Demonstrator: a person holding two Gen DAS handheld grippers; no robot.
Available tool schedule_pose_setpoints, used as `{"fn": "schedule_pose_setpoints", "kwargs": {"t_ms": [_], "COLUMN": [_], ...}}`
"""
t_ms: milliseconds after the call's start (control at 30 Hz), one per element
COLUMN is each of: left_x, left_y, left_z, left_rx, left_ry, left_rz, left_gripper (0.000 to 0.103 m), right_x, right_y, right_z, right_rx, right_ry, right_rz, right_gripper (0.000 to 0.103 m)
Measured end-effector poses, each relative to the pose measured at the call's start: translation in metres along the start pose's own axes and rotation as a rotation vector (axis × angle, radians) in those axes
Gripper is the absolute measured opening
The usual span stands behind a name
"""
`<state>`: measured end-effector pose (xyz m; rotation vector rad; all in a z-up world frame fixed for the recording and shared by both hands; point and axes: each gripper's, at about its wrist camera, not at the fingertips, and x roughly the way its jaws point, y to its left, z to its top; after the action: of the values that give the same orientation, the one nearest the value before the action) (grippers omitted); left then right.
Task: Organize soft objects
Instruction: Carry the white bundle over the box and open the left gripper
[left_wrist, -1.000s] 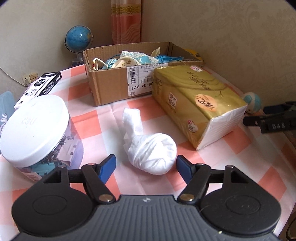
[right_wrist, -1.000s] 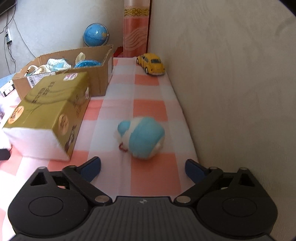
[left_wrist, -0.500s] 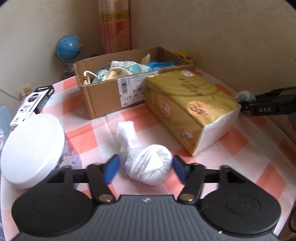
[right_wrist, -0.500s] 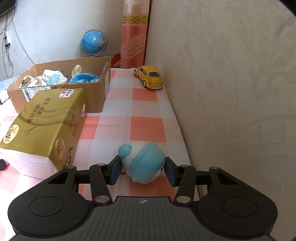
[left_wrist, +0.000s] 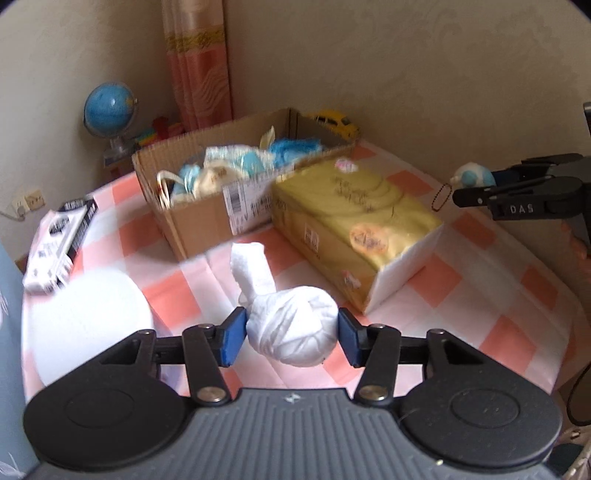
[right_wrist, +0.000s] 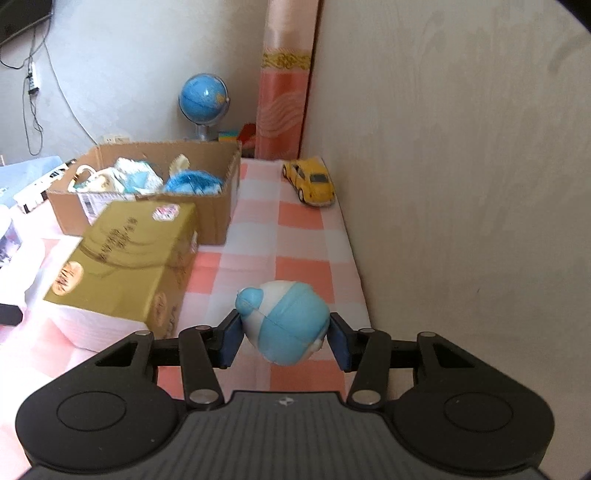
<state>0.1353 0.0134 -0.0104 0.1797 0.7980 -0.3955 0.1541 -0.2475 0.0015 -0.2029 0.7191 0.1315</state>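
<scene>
Left wrist view: the left gripper (left_wrist: 291, 338) has its fingers closing on a knotted white cloth (left_wrist: 291, 332), pads pressed to both sides, the bundle raised above the checked table (left_wrist: 498, 314). Beyond stand a cardboard box (left_wrist: 207, 218) of soft items and a gold tissue pack (left_wrist: 354, 221).

Right wrist view: the right gripper (right_wrist: 284, 341) holds a blue-and-white soft toy (right_wrist: 286, 325) between its fingers, above the table near the wall. A yellow toy car (right_wrist: 312, 181) sits farther back.
</scene>
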Motion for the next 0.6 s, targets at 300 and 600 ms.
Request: {"fn": "schedule_pose_setpoints", "kwargs": {"t_ms": [300, 600], "left_x": [-0.007, 0.049], "left_y": [0.024, 0.068], "left_z": [0.062, 0.12], "left_rx": [0.029, 0.0], "left_ry": [-0.088, -0.072], "left_rz": [0.018, 0.103], "left_gripper": [0.052, 0.055], "right_x": [-0.019, -0.026], "right_y": [0.006, 0.009], "right_z": [0.013, 0.014], "right_rx": [-0.017, -0.032], "right_ry": [-0.05, -0.057], "right_rz": [0.039, 0.041], "right_gripper": [0.054, 0.054]}}
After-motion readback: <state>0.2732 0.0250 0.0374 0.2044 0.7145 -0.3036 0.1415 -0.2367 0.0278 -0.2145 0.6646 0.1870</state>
